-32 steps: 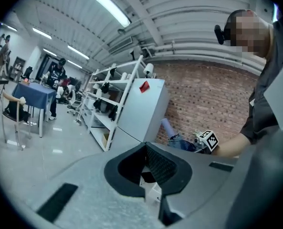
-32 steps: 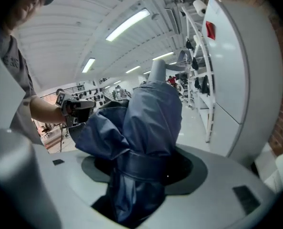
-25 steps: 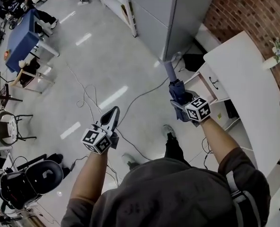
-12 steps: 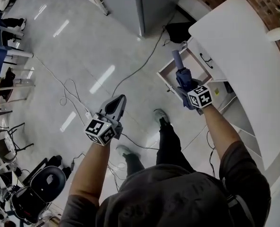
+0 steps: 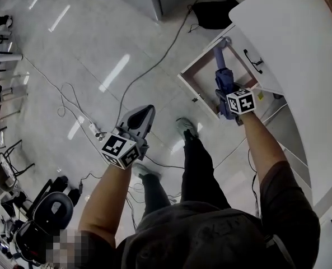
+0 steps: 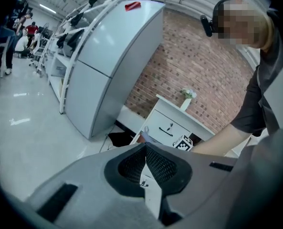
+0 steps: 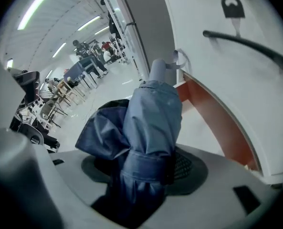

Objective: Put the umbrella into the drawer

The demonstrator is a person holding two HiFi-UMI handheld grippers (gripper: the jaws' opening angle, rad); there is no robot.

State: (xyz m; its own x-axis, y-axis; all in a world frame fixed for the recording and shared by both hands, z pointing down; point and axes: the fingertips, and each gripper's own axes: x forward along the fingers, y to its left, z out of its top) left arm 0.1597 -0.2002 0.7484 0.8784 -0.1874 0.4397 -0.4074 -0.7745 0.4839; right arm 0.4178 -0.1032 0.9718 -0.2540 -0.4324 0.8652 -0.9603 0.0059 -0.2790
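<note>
Right tongs point(image 5: 225, 97) clench a folded, strapped navy fabric umbrella point(image 5: 223, 78) pointing twelve o'clock over the open white drawer point(image 5: 202, 72); left tongs point(image 5: 148, 110) clenched empty

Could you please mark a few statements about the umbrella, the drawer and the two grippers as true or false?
1. The right gripper is shut on the folded blue umbrella. True.
2. The drawer is closed. False: it is pulled open, and in the head view the umbrella shows in front of it.
3. The left gripper grips the umbrella too. False: its jaws are together with nothing between them, out over the floor.
4. The white drawer front beside the open drawer has a black handle. True.
</note>
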